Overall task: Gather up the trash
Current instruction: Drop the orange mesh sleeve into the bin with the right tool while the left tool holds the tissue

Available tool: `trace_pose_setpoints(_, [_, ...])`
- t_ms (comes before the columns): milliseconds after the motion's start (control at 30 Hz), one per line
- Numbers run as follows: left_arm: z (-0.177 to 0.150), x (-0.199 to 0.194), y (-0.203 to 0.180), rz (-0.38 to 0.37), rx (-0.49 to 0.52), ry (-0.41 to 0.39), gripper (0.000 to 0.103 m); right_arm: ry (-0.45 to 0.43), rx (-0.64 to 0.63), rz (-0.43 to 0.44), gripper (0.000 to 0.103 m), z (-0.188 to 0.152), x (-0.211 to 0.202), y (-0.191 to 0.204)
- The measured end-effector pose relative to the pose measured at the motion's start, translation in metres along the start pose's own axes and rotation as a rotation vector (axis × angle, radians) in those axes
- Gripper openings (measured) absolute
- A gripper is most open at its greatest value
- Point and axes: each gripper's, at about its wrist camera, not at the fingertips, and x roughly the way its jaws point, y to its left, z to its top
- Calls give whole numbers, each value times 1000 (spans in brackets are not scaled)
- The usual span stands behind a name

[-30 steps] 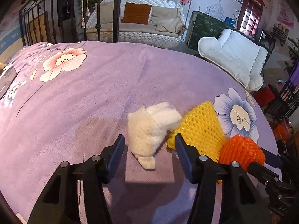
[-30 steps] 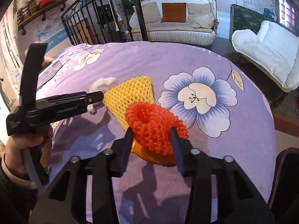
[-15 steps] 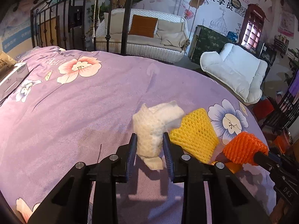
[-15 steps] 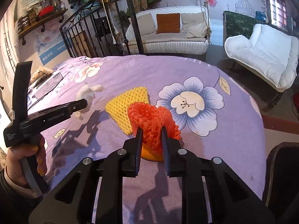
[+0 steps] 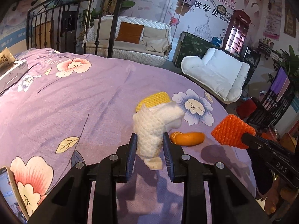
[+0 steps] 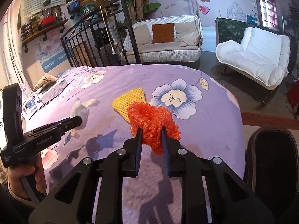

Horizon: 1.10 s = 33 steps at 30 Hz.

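Note:
My left gripper [image 5: 149,143] is shut on a white foam net [image 5: 156,127] and holds it above the purple bedspread [image 5: 84,97]; it also shows in the right wrist view [image 6: 80,110]. My right gripper [image 6: 151,136] is shut on an orange foam net [image 6: 152,120], lifted off the bed; it shows at the right of the left wrist view [image 5: 232,131]. A yellow foam net [image 6: 130,98] lies flat on the bedspread, partly hidden behind the white net in the left wrist view [image 5: 155,98]. An orange peel [image 5: 187,138] lies on the bedspread.
A white box [image 5: 13,72] and a paper bag [image 6: 44,80] lie at the bed's left side. A black iron bed frame [image 5: 74,18] stands at the far end. A dark bin [image 6: 271,158] sits right of the bed. A white armchair [image 5: 216,74] stands beyond.
Both grippers closed on their foam nets and lifted them off the bed. The orange peel that lay under the orange net is now uncovered.

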Motion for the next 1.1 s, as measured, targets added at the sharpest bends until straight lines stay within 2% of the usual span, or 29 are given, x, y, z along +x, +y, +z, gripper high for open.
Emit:
trace_pose_setpoints(567, [-33,-20,-46,-100,54,5,29,-62,109,-81,21,-34,-65,-48])
trace_pose_setpoints(1100, [-45,-17,-90,-187,135,12,29,-101,245,-264,21,-60,-104,-125])
